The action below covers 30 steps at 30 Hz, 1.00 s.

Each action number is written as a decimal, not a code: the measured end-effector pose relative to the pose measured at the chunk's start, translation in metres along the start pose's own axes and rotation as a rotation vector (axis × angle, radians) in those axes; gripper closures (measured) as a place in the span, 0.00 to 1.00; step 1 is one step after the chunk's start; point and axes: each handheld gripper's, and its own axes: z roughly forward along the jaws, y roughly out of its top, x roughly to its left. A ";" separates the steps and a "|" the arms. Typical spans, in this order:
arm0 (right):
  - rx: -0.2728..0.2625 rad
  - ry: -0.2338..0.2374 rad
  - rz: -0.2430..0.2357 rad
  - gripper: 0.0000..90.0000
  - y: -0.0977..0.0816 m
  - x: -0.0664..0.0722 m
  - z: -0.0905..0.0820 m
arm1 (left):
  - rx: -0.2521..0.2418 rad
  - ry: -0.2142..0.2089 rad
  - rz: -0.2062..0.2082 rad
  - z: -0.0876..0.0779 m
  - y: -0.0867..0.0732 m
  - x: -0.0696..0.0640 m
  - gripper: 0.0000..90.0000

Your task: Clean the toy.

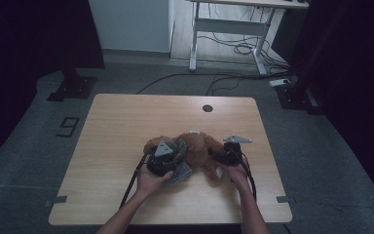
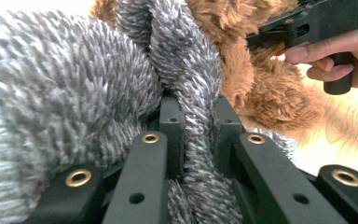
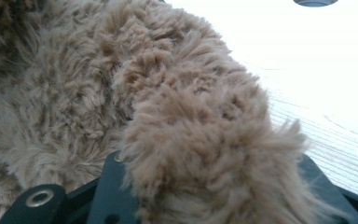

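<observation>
A brown plush toy (image 1: pixel 199 146) lies on the wooden table (image 1: pixel 121 126), near the middle front. A grey fuzzy knitted piece (image 1: pixel 182 170) is wrapped at its left side. In the left gripper view, my left gripper (image 2: pixel 196 126) is shut on a twisted strand of that grey piece (image 2: pixel 186 79), with brown fur (image 2: pixel 270 98) behind it. My right gripper (image 1: pixel 217 156) sits at the toy's right side. In the right gripper view, a thick furry limb (image 3: pixel 200 140) lies between the jaws of my right gripper (image 3: pixel 205 182) and hides the pads. The jaws look pressed on it.
A round cable hole (image 1: pixel 207 108) is near the table's far edge. Beyond the table, on the floor, stand a white desk frame (image 1: pixel 224 29) with loose cables and black stand bases (image 1: pixel 73 87) at both sides. Bare tabletop lies left, right and behind the toy.
</observation>
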 end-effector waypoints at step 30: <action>-0.077 0.058 -0.069 0.65 -0.025 0.010 -0.024 | 0.068 0.045 -0.063 -0.004 0.051 0.050 0.86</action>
